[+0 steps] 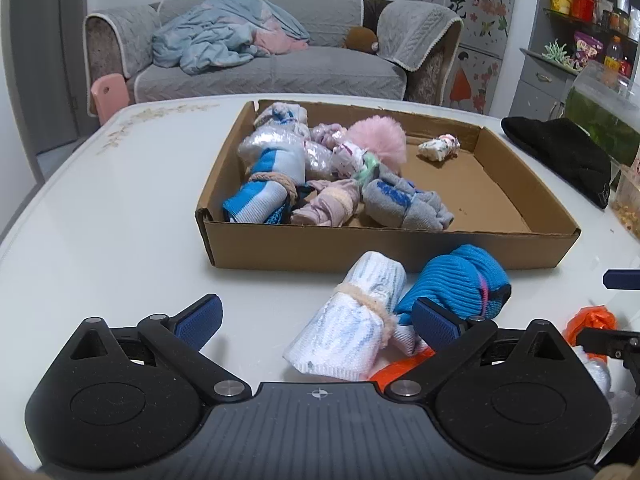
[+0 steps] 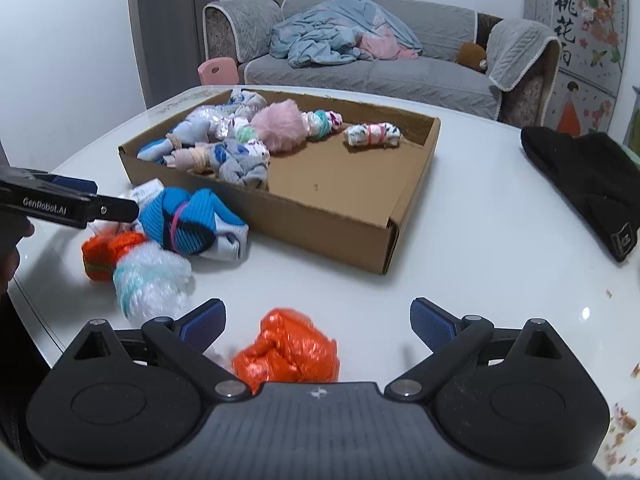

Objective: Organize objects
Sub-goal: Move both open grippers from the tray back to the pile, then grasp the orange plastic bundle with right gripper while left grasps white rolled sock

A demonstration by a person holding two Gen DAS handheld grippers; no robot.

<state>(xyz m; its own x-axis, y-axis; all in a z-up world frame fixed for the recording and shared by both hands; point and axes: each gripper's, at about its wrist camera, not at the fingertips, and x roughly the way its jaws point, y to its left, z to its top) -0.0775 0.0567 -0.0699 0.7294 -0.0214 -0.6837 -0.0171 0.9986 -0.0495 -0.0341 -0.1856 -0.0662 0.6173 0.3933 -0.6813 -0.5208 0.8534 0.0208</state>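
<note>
Orange bag (image 2: 286, 346) is framed on the tabletop (image 2: 460, 240) by the right gripper (image 2: 318, 320), fingers spread, empty. White roll (image 1: 352, 328) lies before the left gripper (image 1: 316, 316), likewise open. Crinkly plastic could slip, missing the box (image 1: 392, 248).

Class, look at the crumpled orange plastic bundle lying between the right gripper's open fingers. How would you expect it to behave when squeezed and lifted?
The orange bundle looks like crinkled, glossy film, so it will probably squash under the pads rather than resist. It seems light for its bulk. The shiny surface may slip, so the right gripper would likely need to close well in.
</note>
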